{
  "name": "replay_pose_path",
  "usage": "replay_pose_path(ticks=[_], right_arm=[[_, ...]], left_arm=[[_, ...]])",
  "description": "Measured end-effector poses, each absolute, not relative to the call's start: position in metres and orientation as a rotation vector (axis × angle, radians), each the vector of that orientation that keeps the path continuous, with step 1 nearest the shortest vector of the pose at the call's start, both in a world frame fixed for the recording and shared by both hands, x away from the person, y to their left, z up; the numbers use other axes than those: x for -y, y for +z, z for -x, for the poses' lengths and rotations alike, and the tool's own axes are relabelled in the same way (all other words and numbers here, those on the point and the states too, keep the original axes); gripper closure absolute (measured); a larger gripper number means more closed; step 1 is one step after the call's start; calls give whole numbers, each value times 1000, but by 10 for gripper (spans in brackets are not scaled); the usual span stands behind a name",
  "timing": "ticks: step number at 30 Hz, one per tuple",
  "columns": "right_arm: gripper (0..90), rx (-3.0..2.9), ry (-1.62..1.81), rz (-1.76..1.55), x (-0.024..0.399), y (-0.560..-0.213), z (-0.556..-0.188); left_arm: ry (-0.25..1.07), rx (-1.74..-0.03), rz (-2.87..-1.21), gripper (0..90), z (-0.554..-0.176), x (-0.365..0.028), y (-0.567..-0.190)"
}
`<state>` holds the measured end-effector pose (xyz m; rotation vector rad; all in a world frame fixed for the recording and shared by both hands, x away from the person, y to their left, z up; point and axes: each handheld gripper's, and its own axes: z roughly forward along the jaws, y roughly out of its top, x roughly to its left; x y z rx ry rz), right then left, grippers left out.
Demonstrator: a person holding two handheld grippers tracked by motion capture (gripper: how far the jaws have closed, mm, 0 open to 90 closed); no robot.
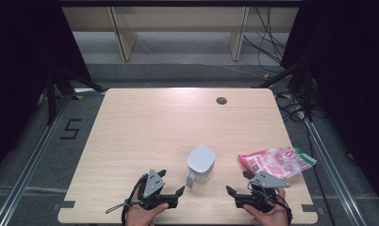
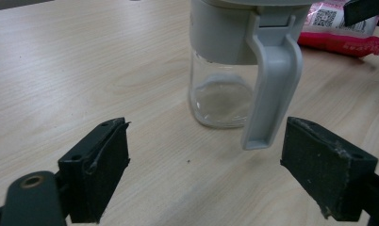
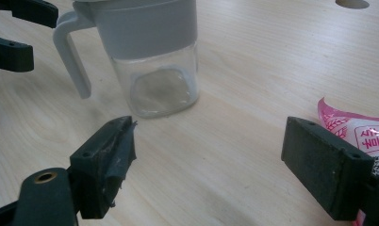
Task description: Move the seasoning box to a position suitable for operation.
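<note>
Black tools (image 1: pixel 171 184) (image 1: pixel 239 183) low, wide-jawed, flanking the glass jug (image 1: pixel 200 165).

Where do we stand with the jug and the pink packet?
Nothing looks done yet: the jug stands upright with its lid on, and the pink packet lies apart on the table. Left gripper and right gripper are open, holding nothing. All handling of jug and packet is left.

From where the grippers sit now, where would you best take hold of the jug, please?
Probably by the handle of the jug: it juts toward the open left hand-held gripper, standing clear of the glass body, so the jaws could close across it from the near side.
</note>
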<state>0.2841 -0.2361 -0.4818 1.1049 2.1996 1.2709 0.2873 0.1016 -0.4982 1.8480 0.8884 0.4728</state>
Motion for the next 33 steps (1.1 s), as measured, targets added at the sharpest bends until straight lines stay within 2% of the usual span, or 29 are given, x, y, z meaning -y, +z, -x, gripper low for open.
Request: replay_pose_path(ticks=[9, 23, 33], right_arm=[[189, -2209, 1280, -1099, 236, -482, -285], [178, -2224, 1276, -1086, 236, -483, -286], [173, -2219, 1266, -1085, 237, -483, -286]], left_arm=[[495, -866, -1864, 148, -287, -102, -497], [434, -832, -1844, 155, -286, -84, -497], [447, -769, -1840, 291, -282, -65, -501]])
